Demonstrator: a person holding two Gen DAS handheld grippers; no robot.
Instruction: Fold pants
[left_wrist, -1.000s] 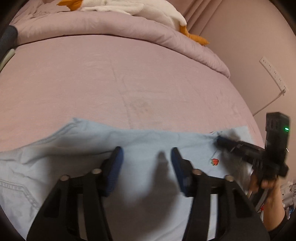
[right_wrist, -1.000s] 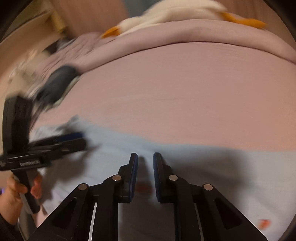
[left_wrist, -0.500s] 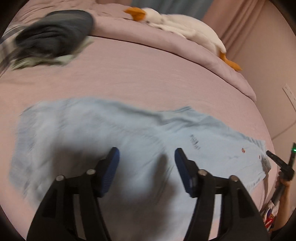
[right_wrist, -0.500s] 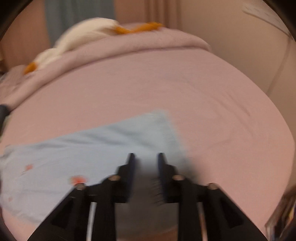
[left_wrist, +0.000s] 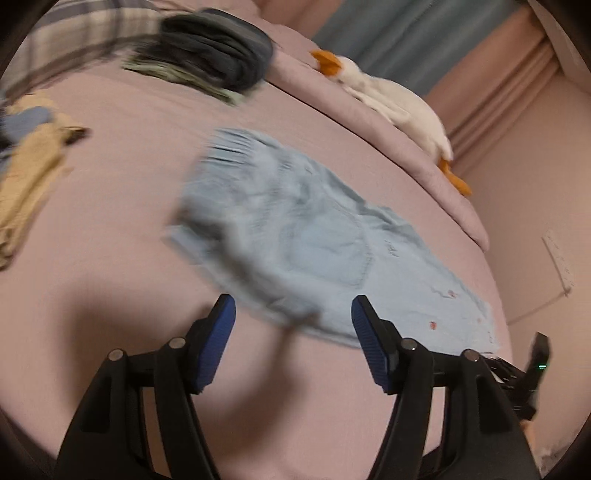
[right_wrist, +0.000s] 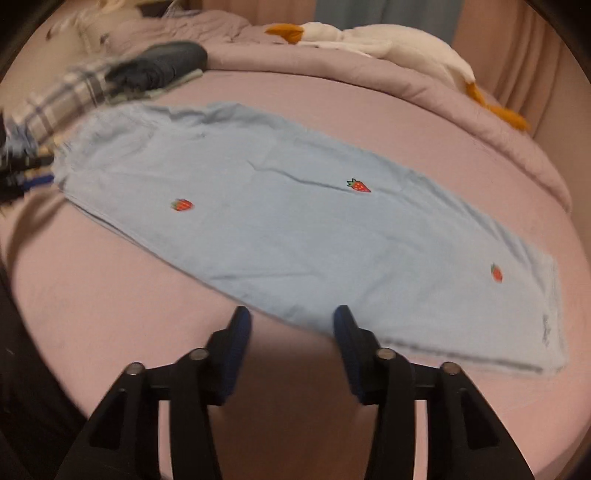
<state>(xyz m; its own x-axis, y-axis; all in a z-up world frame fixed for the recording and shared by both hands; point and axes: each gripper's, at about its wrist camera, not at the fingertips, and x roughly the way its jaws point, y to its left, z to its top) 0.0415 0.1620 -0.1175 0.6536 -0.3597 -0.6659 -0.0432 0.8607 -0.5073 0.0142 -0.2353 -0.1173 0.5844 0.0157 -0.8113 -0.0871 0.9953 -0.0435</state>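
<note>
1. Your left gripper (left_wrist: 291, 332) and right gripper (right_wrist: 291, 332) both gape wide, holding nothing.
2. The pants (right_wrist: 295, 229) lie flat on the bed (right_wrist: 369, 118), just ahead.
3. Their long axis runs crosswise; your right sits nearer the hem.

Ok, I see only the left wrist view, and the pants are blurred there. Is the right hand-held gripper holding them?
Observer: No. The right hand-held gripper is open and empty. Its fingertips are at the near edge of the pants.
Operator: Are the two legs laid together?
Observer: It seems so. At the hem end the cloth edges show as stacked layers.
Operator: I see small red spots on the cloth. What are they?
Observer: They are strawberries, three of them, spaced along the length of the cloth.
</note>
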